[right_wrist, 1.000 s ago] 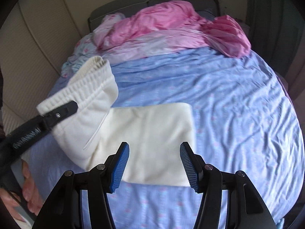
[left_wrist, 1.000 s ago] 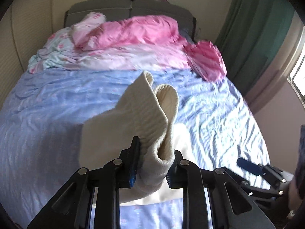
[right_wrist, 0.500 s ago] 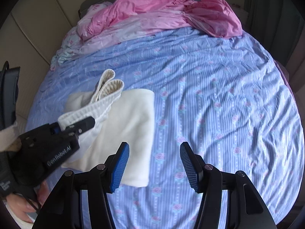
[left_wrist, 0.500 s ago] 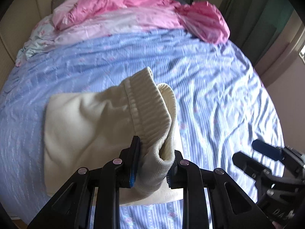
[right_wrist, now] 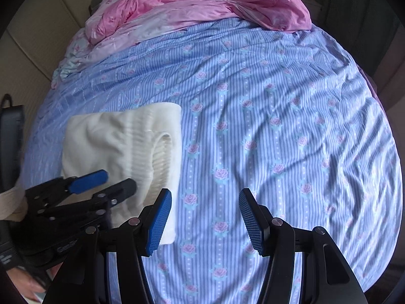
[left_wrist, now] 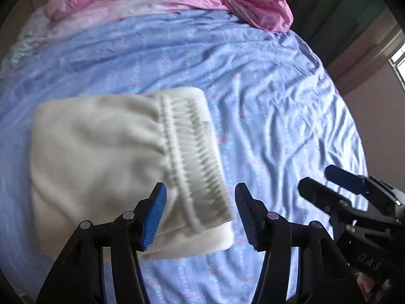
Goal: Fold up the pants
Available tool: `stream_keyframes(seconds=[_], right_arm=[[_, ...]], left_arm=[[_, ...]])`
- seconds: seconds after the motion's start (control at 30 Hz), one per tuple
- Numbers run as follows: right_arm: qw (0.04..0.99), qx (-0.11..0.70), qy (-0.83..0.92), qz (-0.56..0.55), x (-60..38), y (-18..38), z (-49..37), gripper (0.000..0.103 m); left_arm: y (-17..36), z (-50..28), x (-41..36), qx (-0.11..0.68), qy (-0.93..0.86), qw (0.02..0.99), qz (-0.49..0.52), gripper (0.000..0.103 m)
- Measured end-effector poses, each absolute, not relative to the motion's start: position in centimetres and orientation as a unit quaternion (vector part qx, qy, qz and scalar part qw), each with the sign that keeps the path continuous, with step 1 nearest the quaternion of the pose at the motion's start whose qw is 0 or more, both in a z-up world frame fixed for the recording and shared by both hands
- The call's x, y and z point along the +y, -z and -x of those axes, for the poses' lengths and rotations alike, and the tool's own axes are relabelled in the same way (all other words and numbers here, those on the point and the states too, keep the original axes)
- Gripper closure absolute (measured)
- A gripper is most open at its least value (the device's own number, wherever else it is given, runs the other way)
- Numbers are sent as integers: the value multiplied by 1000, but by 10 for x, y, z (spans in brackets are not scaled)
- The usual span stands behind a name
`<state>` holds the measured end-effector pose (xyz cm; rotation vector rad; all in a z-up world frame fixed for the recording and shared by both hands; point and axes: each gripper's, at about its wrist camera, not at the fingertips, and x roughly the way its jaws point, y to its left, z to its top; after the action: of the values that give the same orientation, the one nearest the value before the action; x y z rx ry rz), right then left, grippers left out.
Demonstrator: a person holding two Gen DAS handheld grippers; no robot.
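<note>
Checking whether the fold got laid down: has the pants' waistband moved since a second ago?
Yes. The waistband dropped from upright against the pink bedding to flat on the blue sheet, as the left tongs open.

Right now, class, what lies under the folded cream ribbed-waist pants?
The folded cream pants lie on the blue striped bedsheet with pink roses, which shows on every side of them. Their own lower layers and the sheet directly beneath are covered, so anything else there cannot be seen.

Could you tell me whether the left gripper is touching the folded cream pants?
Apart. In the left wrist view, the opening left gripper straddles the ribbed waistband of the folded cream pants, with gaps beside both blue pads.
</note>
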<state>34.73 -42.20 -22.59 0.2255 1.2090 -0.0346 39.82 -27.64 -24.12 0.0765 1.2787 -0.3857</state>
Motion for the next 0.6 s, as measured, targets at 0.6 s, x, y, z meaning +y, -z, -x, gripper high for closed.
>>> stream_keyframes(seconds=[0.6], right_arm=[[829,542,-85,-105,-354,246,-433,46]], left_arm=[[217,-420,-166,570,72,818,-2,44]])
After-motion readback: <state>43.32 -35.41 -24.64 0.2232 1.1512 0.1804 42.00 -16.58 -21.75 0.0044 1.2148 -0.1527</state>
